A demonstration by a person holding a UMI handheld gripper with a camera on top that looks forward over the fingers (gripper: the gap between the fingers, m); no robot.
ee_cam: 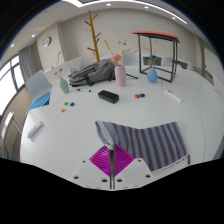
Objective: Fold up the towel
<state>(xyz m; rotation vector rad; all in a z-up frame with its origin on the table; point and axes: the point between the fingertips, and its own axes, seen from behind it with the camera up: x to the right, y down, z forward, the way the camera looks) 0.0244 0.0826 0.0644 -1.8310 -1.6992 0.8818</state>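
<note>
A grey towel with white stripes (145, 142) lies on the white table (70, 135) just ahead of my fingers and to their right. One edge of it runs back into the gap between my magenta pads (100, 158). My gripper (110, 160) is shut, with the pads pressed together on that towel edge. The towel's far corners rest flat on the table.
Beyond the towel stand a black box (108, 96), a pink bottle (120, 74), a blue bottle (152, 74) and a dark heap of cloth (93, 72). Small coloured pieces (65, 103) lie at left. A wooden coat stand (93, 30) and a side table (156, 40) stand behind.
</note>
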